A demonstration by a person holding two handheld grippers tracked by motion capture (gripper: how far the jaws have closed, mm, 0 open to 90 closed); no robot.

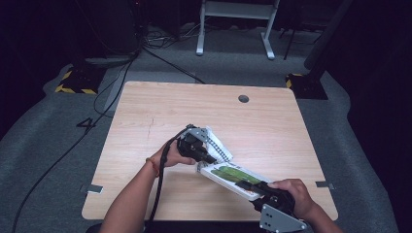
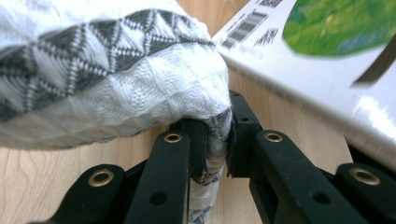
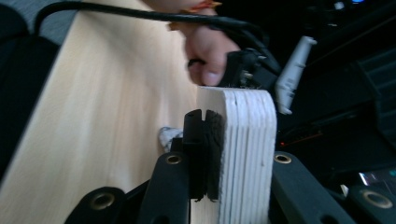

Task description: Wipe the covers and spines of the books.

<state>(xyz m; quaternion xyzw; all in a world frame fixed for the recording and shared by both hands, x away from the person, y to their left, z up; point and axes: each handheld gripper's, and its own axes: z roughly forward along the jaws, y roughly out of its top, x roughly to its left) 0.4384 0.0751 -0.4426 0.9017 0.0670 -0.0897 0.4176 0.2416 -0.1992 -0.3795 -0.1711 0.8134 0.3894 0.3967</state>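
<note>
Woven cloth [image 2: 107,70], glossy book [image 1: 233,175], matt wooden table [image 1: 272,121]

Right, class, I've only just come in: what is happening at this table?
A person works at a wooden table with a gripper in each hand. The left gripper is shut on a white and grey patterned cloth. The right gripper clamps the edge of a white book with a green cover picture, lifted beside the cloth.

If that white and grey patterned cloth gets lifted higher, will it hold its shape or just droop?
Probably droop: the cloth bunches and folds where the left gripper pinches it. It looks like soft knitted fabric, so likely light. The textured weave should resist slipping from the pads.
</note>
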